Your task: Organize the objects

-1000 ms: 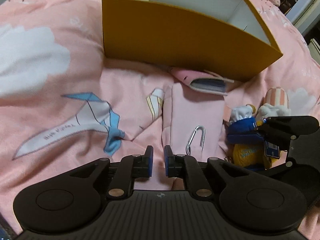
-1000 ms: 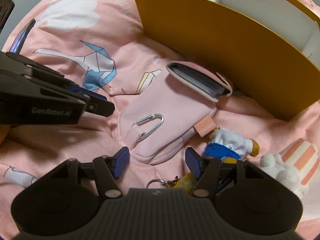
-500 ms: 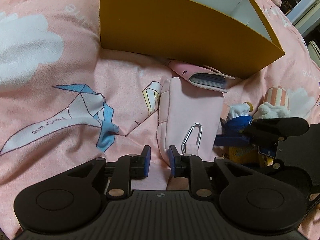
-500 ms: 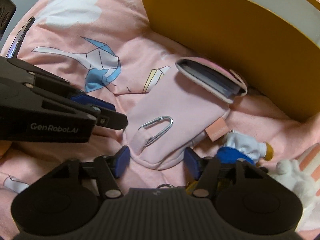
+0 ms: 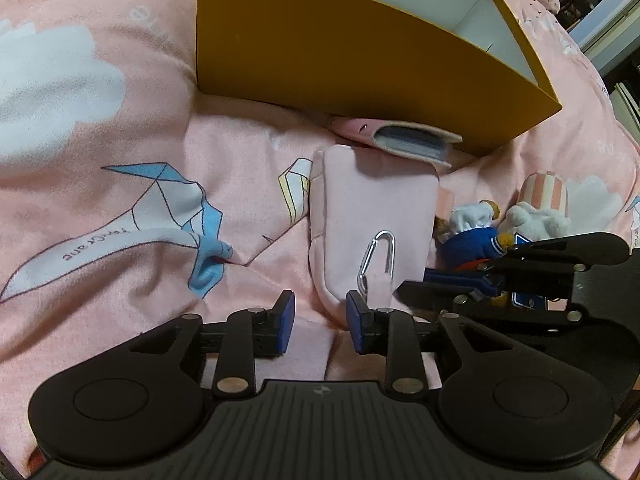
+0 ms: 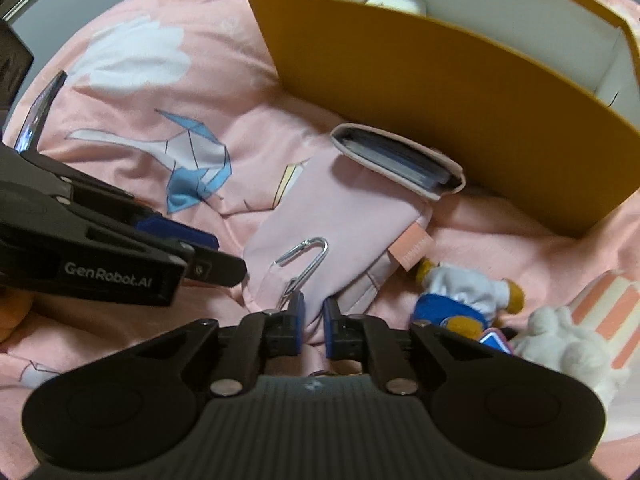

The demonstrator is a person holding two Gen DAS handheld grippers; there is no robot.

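Lying flat on the pink printed bedsheet (image 6: 120,184), the soft pink cloth pouch (image 6: 328,216) is pointing its long side toward the big yellow cardboard box (image 6: 440,92), which is holding something white. The right gripper (image 6: 312,312) has just been closing and is pinching the pouch's near edge. The left gripper (image 5: 318,320) has just been opening, jaws apart around the pouch's corner.

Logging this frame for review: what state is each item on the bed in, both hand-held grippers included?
Yellow box: open-topped, upright on the bedspread.
Pink pouch: lying flat, carabiner clipped on.
Card holder: lying against the box, cards showing.
Sailor plush: lying beside the pouch.
White plush: lying on the bedspread.
Left hand-held gripper: open, jaws just widened.
Right hand-held gripper: just closed on the pouch's near edge.
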